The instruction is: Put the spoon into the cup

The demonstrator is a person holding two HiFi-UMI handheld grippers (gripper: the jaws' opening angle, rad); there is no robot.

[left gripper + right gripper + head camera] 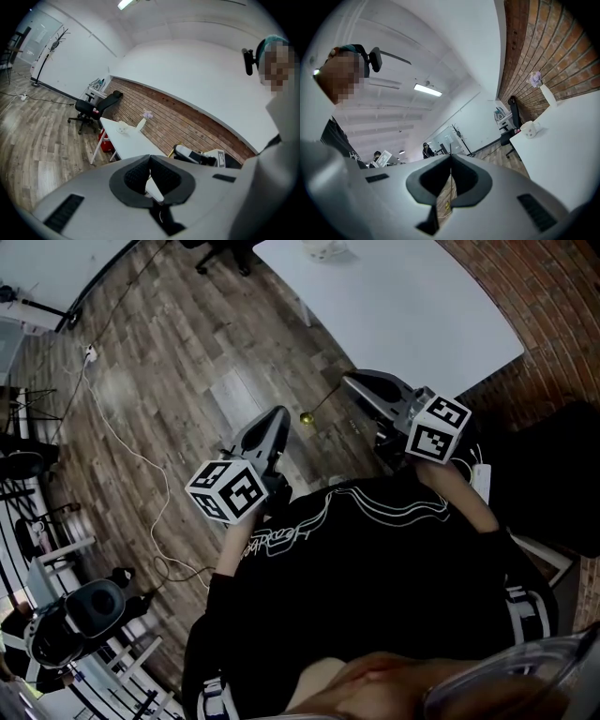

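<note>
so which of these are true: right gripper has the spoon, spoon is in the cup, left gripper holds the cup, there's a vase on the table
The right gripper is shut on the spoon: true.

The spoon is in the cup: false. The cup stands at the far end of the white table, apart from the spoon, which is held in the air over the wooden floor.

The left gripper holds the cup: false. Its jaws are together with nothing between them.

A vase stands on the table by the brick wall: true.
</note>
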